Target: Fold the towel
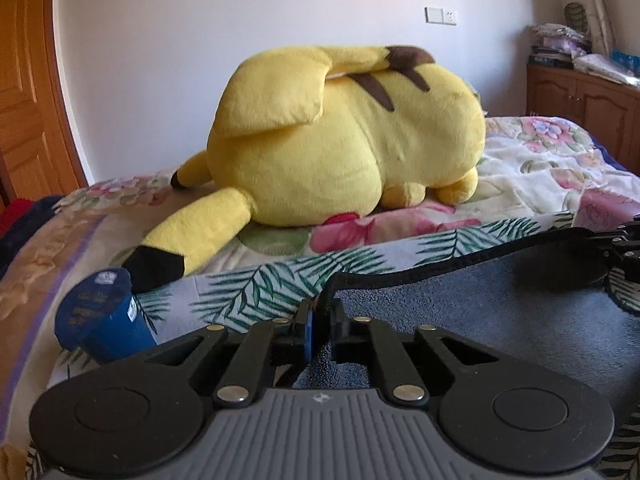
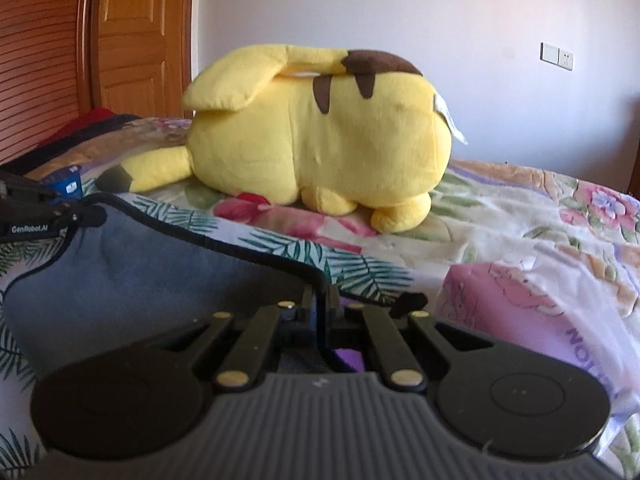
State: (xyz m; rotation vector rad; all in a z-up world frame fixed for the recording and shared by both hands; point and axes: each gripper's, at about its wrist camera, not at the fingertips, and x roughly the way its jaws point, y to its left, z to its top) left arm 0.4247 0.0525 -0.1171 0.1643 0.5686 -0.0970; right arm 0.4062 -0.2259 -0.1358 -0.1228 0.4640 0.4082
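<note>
A grey-blue towel (image 1: pixel 460 312) with black edging lies over the bed, its far edge stretched between both grippers. In the left wrist view, my left gripper (image 1: pixel 322 322) is shut on one corner, the black hem running up between its fingers. My right gripper (image 1: pixel 624 248) shows at the right edge, holding the other end of that hem. In the right wrist view, the towel (image 2: pixel 140 272) spreads to the left, and my right gripper (image 2: pixel 320 304) is shut on its corner. My left gripper (image 2: pixel 82 214) pinches the far corner at the left edge.
A big yellow plush toy (image 1: pixel 344 136) lies on the floral bedspread (image 1: pixel 532 176) just beyond the towel. A blue cylindrical can (image 1: pixel 106 316) lies at the left, a pink plastic bag (image 2: pixel 540 320) at the right. A wooden door (image 2: pixel 132 32) and a cabinet (image 1: pixel 580 100) stand behind.
</note>
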